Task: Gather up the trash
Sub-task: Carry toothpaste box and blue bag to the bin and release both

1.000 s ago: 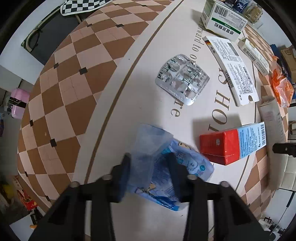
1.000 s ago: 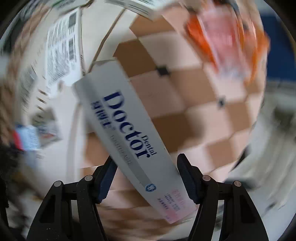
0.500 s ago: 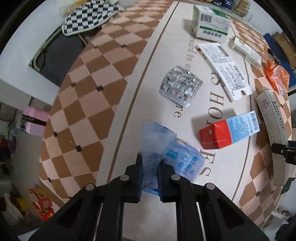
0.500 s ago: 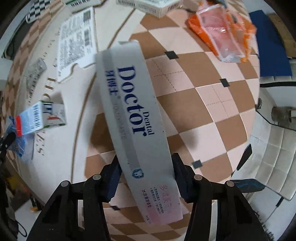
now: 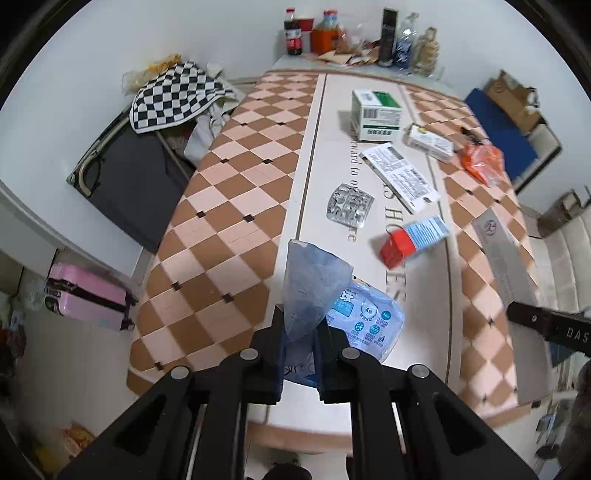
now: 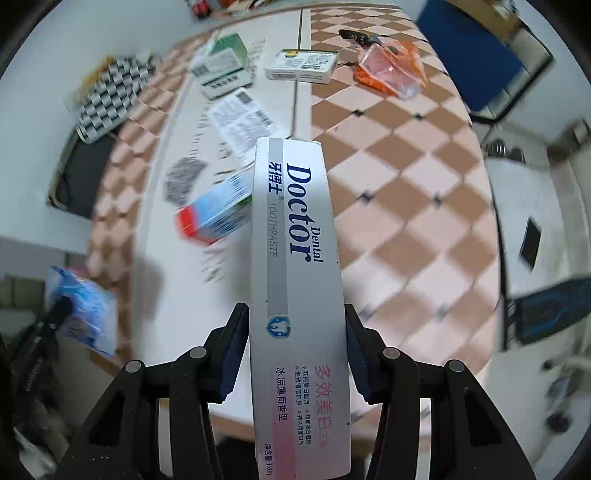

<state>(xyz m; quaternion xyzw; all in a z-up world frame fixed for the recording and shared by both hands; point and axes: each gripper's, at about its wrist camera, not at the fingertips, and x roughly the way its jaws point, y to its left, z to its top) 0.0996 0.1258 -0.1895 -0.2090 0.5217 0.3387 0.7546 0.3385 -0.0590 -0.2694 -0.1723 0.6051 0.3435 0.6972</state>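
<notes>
My left gripper (image 5: 298, 332) is shut on a blue plastic wrapper (image 5: 314, 284) and holds it above the near end of the table (image 5: 229, 229). My right gripper (image 6: 295, 332) is shut on a long white Dental Doctor toothpaste box (image 6: 295, 229), lifted over the table; the box also shows at the right of the left wrist view (image 5: 506, 254). The wrapper shows blurred at the left of the right wrist view (image 6: 81, 306).
On the table lie a red and blue carton (image 5: 413, 240), a silver blister pack (image 5: 349, 208), a flat printed box (image 5: 400, 177), a green and white box (image 5: 375, 114), a small white box (image 5: 428, 142) and an orange wrapper (image 5: 482, 162). Bottles (image 5: 295, 35) stand at the far end.
My left gripper closed on the blue wrapper and lifted it off the table. My right gripper closed on the toothpaste box and raised it, turning it to point straight ahead.
</notes>
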